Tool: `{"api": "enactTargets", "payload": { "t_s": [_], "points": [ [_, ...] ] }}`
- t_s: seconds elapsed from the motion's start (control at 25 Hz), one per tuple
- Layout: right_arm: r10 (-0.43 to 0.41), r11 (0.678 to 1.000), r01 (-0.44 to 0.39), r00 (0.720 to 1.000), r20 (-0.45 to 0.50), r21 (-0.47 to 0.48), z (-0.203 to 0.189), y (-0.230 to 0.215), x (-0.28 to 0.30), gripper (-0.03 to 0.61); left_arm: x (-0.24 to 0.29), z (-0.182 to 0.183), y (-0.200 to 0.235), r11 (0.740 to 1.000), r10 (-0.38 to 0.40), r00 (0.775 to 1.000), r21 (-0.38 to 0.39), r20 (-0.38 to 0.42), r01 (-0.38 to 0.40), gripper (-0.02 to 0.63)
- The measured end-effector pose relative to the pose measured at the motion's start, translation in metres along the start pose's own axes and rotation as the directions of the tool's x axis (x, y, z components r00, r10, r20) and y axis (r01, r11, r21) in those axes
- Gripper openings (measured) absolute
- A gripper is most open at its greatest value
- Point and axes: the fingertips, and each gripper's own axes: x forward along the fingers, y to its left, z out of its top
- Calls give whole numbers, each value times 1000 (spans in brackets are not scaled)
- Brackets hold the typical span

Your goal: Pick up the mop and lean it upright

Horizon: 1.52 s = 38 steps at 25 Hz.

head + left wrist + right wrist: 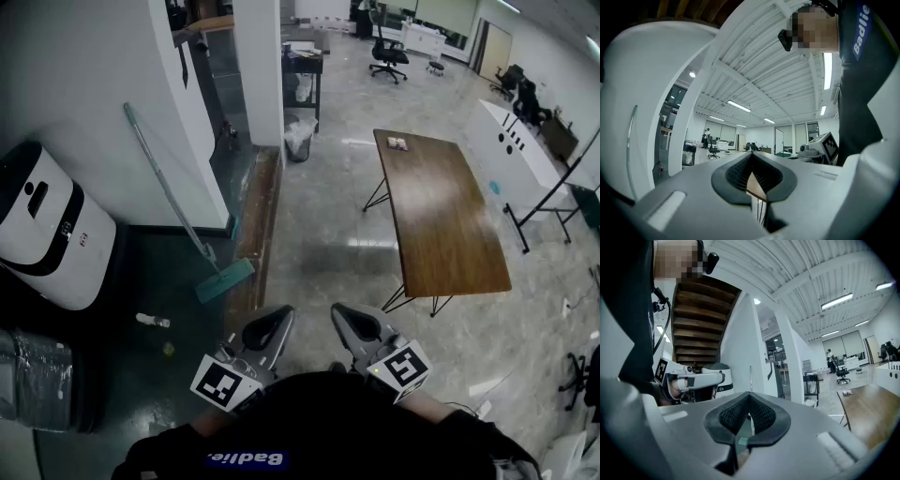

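Left tongs point(751, 157), right tongs point(749, 401) closed; head view: mop point(178, 211) leaning

Head camera peers steeply down; both gripper cameras face level along their jaws, all three sharing the distant mop point(178, 202).

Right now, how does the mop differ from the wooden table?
The mop leans tilted against the wall; the table stands level on black legs. The mop is a thin pole with a teal head; the table is a broad brown slab. Both rest on the floor, untouched.
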Motion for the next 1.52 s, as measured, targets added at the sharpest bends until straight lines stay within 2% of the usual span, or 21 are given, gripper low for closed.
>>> {"api": "enactTargets", "payload": {
  "t_s": [0.4, 0.8, 1.04, 1.24, 1.52],
  "points": [
    [7, 1000, -7, 1000, 5, 10, 2, -11, -3, 3, 11, -3, -5, 1000, 4, 1000, -9, -11, -4, 18],
    [44, 997, -45, 999, 11, 55, -6, -42, 0, 6, 37, -17, -2, 998, 57, 997, -21, -49, -58, 18],
    [80, 994, -81, 996, 28, 75, -2, -77, -6, 6, 71, -18, -6, 995, 100, 993, 4, -63, -100, 18],
    [101, 989, -102, 995, 15, 109, -14, -113, -10, 6, 96, -22, -7, 988, 152, 986, 33, -72, -150, 18],
    [149, 983, -148, 989, 2, 113, -17, -128, 6, 6, 107, -19, 8, 980, 194, 978, 60, -78, -190, 18]
  ]
}}
